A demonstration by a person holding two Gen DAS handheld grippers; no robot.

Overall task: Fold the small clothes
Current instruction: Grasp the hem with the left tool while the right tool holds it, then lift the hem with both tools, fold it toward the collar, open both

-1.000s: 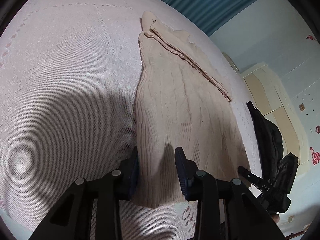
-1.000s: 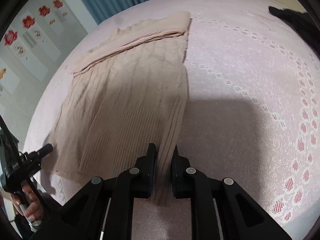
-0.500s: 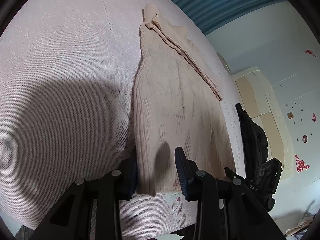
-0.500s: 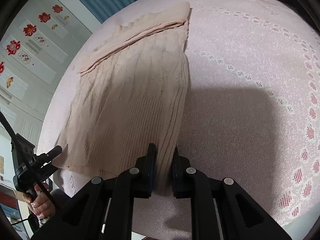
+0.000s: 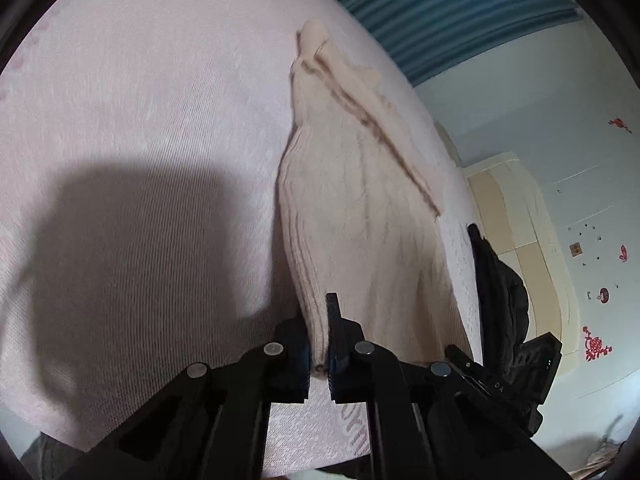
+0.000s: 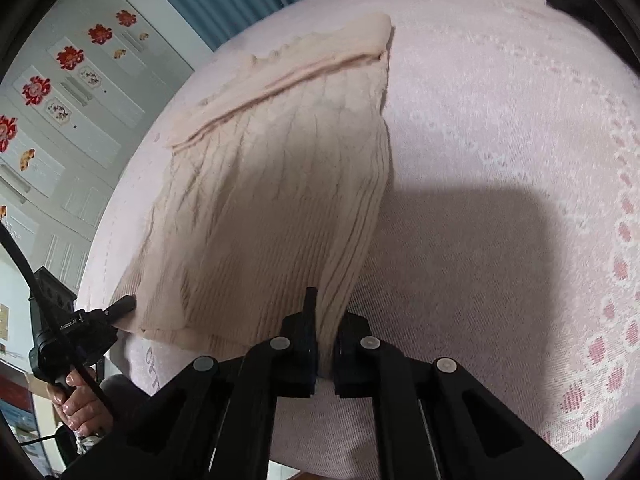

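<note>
A beige cable-knit sweater (image 5: pixel 356 208) lies on a pink bedspread (image 5: pixel 140 100), its sleeves folded across the far end. My left gripper (image 5: pixel 319 344) is shut on the sweater's near left hem corner and holds it raised off the bed. My right gripper (image 6: pixel 326 340) is shut on the near right hem corner of the sweater (image 6: pixel 280 184), also lifted. The hem sags between the two grippers. The left gripper shows in the right wrist view (image 6: pixel 120 306), and the right gripper shows in the left wrist view (image 5: pixel 460 354).
A black garment (image 5: pixel 500 280) lies on the bed right of the sweater; it also shows in the right wrist view (image 6: pixel 576 4). Blue curtains (image 5: pixel 440 8) hang behind the bed. A cream wardrobe (image 5: pixel 520 220) stands at the right. The bed's near edge lies just under the grippers.
My left gripper has closed on the hem corner; it was open around it before. Both grippers have lifted the near hem off the bed. The right gripper stayed shut.
</note>
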